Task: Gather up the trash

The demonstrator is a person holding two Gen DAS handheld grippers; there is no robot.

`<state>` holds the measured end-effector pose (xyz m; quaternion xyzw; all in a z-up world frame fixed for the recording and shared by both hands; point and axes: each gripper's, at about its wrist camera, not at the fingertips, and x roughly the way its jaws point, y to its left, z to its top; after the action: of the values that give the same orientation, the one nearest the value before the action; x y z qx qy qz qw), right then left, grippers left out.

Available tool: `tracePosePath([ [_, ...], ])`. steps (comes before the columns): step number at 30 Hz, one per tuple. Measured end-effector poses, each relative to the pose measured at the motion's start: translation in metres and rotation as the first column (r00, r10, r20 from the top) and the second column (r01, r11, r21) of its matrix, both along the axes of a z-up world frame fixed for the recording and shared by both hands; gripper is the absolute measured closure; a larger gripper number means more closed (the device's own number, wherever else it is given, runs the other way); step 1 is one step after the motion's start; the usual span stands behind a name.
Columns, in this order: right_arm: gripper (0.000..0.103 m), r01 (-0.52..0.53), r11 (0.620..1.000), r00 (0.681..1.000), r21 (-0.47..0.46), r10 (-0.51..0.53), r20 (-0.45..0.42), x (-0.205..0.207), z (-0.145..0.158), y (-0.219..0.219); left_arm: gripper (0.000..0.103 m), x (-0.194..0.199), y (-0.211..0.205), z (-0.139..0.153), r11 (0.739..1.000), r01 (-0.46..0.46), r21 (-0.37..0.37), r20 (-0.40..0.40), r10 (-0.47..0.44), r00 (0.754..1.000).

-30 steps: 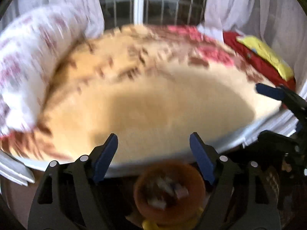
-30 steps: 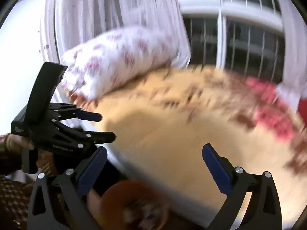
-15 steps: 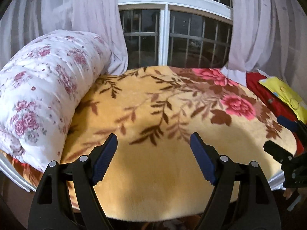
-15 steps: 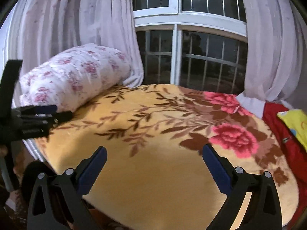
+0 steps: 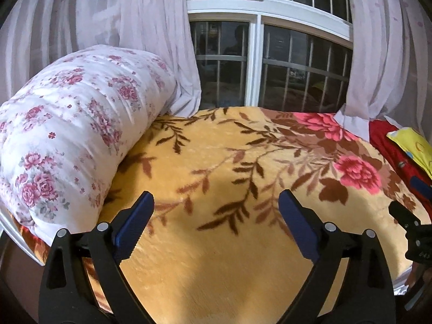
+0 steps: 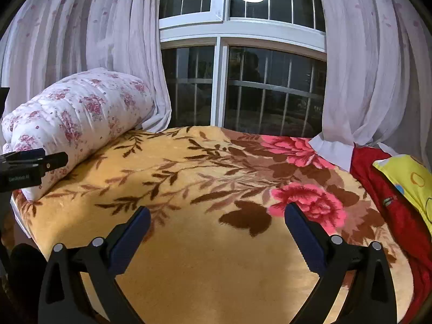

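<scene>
A: Trash: I see none of it anywhere on the bed (image 6: 205, 275) in either wrist view. The yellow floral blanket (image 5: 221, 178) lies bare, with no scrap, wrapper or bin on it.

B: So where does that leave the job?

A: My guess is the bed is either already cleared or was never littered. Whatever is left to gather must be outside these views; I can't tell where.

B: And the grippers?

A: The left gripper (image 5: 216, 221) has just been spreading its jaws; they now stand wide apart with nothing between them, only blanket beyond. The right gripper (image 6: 217, 232) is likewise gaping and empty, hanging over the near edge of the bed.

B: What's around them?

A: A rolled floral quilt (image 5: 67, 135) rests along the left side of the bed. On the far right lies a red cloth (image 6: 388, 194) with a yellow cushion (image 6: 407, 181) on top. Behind everything is a dark barred window (image 6: 243, 86), flanked by pale curtains (image 5: 129, 32).

B: Next step?

A: Probably turning to search elsewhere for the remaining litter.
</scene>
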<state>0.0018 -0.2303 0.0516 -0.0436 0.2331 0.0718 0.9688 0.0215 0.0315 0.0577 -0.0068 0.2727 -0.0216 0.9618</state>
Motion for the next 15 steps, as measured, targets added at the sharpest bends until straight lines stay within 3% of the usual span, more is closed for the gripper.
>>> tracePosePath([
  [15, 0.005, 0.085, 0.996, 0.996, 0.011, -0.085, 0.021, 0.021, -0.014, -0.018, 0.011, 0.022, 0.016, -0.008, 0.998, -0.065, 0.022, -0.005, 0.065, 0.998],
])
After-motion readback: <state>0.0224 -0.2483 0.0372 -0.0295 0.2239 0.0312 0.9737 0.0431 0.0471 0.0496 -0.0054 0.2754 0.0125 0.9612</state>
